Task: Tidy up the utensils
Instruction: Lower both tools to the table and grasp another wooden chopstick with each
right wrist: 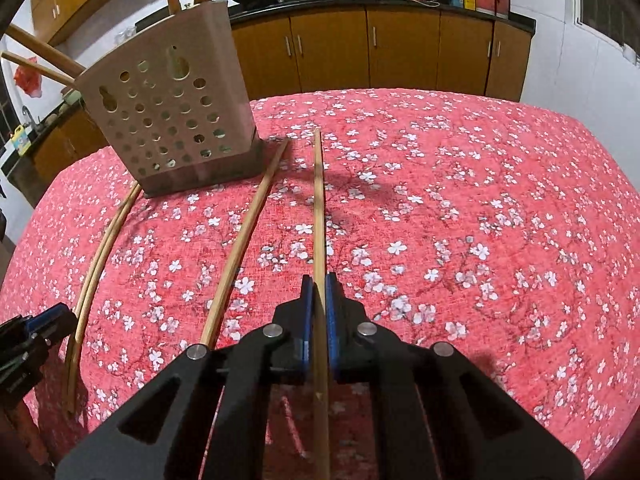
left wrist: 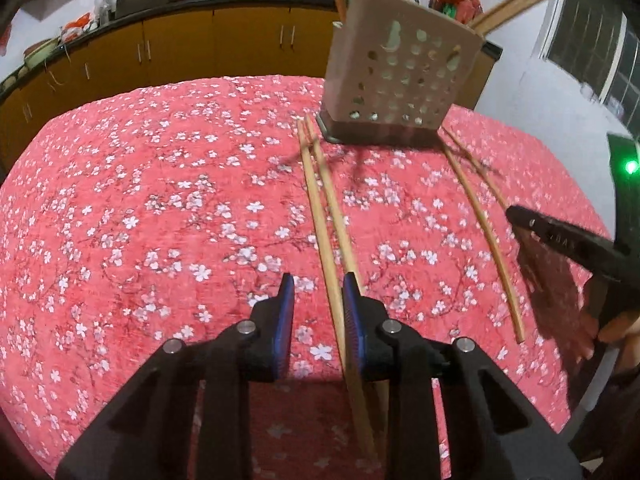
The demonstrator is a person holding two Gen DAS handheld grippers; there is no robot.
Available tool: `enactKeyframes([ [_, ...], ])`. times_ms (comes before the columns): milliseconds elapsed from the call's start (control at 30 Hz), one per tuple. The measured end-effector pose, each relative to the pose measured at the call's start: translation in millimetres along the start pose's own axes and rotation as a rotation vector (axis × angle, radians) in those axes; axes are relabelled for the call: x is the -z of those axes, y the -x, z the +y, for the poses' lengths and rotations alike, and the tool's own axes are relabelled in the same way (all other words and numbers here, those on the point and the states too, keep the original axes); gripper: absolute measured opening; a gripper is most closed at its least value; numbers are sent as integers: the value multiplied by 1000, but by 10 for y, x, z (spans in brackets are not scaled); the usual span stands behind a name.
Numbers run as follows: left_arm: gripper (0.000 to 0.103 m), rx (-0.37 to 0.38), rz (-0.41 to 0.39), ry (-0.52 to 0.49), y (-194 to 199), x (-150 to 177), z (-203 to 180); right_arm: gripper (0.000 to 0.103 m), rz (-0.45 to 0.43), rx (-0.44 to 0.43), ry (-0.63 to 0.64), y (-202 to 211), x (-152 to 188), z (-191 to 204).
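Observation:
A beige perforated utensil holder [left wrist: 400, 76] stands on the table with several chopsticks sticking out of its top; it also shows in the right wrist view [right wrist: 172, 112]. My left gripper [left wrist: 318, 292] is open, with two wooden chopsticks [left wrist: 326, 204] lying between and under its fingers, close to the right finger. Another pair of chopsticks [left wrist: 480, 220] lies to the right. My right gripper [right wrist: 319, 288] is shut on a single chopstick [right wrist: 318, 208] that points toward the holder. One chopstick [right wrist: 244, 240] lies left of it, and a pair [right wrist: 96, 268] lies farther left.
The table wears a red cloth with white blossoms [left wrist: 160, 220]. Brown kitchen cabinets [right wrist: 400, 52] with woks on the counter run behind. The right gripper's body [left wrist: 568, 244] shows at the right edge of the left wrist view; the left gripper [right wrist: 36, 332] shows at the left edge of the right wrist view.

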State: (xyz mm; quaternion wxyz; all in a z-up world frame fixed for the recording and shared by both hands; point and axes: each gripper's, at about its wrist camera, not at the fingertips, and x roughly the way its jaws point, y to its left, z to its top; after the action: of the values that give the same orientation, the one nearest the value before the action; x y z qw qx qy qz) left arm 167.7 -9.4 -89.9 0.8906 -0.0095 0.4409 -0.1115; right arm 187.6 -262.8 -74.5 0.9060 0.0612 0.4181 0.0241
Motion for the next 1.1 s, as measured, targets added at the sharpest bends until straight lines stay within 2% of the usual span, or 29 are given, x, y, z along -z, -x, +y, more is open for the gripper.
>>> enactKeyframes([
  [100, 25, -37, -5, -36, -2, 12, -71, 7, 10, -3, 10, 18, 5, 17],
  [267, 8, -72, -9, -8, -30, -16, -14, 8, 16, -11, 18, 107, 100, 18],
  [400, 8, -112, -15, 4, -57, -79, 75, 8, 2, -1, 45, 119, 138, 35],
  [567, 8, -150, -22, 93, -102, -208, 379, 7, -8, 19, 22, 29, 15, -37],
  [733, 9, -119, -42, 167, -101, -254, 608, 7, -17, 17, -24, -49, -83, -135],
  [1100, 10, -90, -53, 193, -83, -233, 673, 8, -14, 13, -28, -67, -100, -152],
])
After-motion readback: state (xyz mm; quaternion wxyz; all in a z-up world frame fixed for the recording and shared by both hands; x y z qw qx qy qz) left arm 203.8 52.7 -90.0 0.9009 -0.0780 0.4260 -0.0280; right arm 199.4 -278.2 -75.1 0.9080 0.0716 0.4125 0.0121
